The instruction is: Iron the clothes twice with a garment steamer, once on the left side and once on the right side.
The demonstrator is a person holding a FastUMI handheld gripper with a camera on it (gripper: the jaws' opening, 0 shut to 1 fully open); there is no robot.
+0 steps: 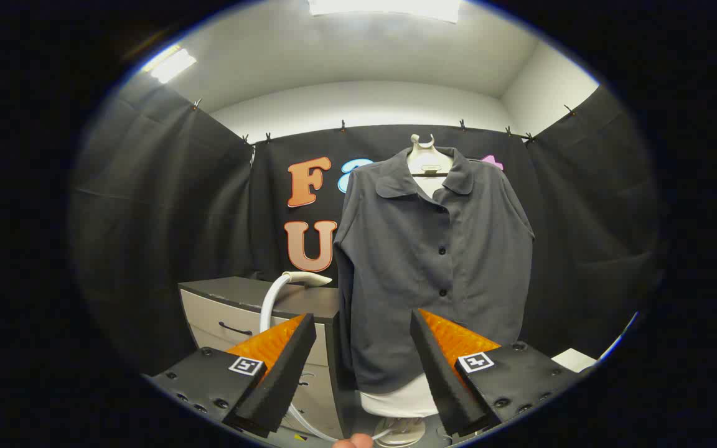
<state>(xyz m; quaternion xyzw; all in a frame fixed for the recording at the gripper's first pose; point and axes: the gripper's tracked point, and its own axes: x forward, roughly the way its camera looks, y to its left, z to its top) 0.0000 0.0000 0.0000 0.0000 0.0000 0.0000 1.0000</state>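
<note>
Grey shirt fabric hangs just beyond the gripper [363, 326], whose fingers [284, 367] stand wide apart, gripping nothing. The button-front shirt [433, 261] drapes a pale mannequin form [428, 160] at twelve o'clock. At ten o'clock, the garment steamer head [305, 279] with its white hose rests on a drawer cabinet [234, 311].

A dark grey buttoned shirt [433, 261] hangs upright on a mannequin beyond the open hand-held gripper [363, 348]; the white steamer head [305, 279] lies ahead-left.

Bright from two ceiling lamps [384, 7], glaring white. Dim down low, by the open gripper [363, 323]. Sharp in the middle, bent round at the sides.
</note>
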